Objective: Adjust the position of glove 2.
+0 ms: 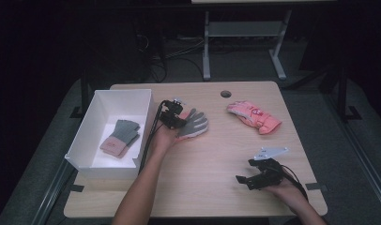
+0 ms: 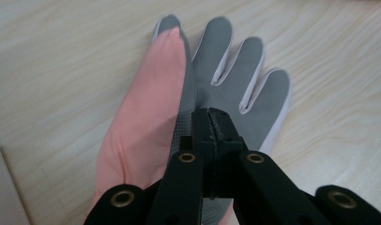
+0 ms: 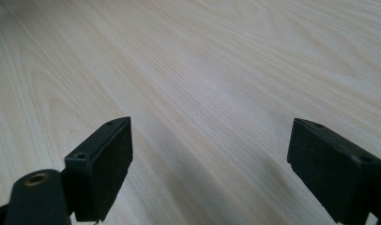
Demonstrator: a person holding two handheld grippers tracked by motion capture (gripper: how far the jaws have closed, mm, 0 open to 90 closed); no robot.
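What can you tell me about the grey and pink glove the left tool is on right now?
The grey and pink glove lies flat on the wooden table, just right of the white bin, fingers spread and pointing away from the person. Its palm is textured grey with white edging; a smooth pink fabric part is folded over one side. The left tool is shut on its palm area.

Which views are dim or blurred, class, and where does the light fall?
High view: dark surroundings, lit table, and the grey glove under the left gripper is small but clear. Left gripper view: glove sharp, near jaws soft. Right gripper view: the right gripper jaws blur slightly; a pale sheen lies on the wood.
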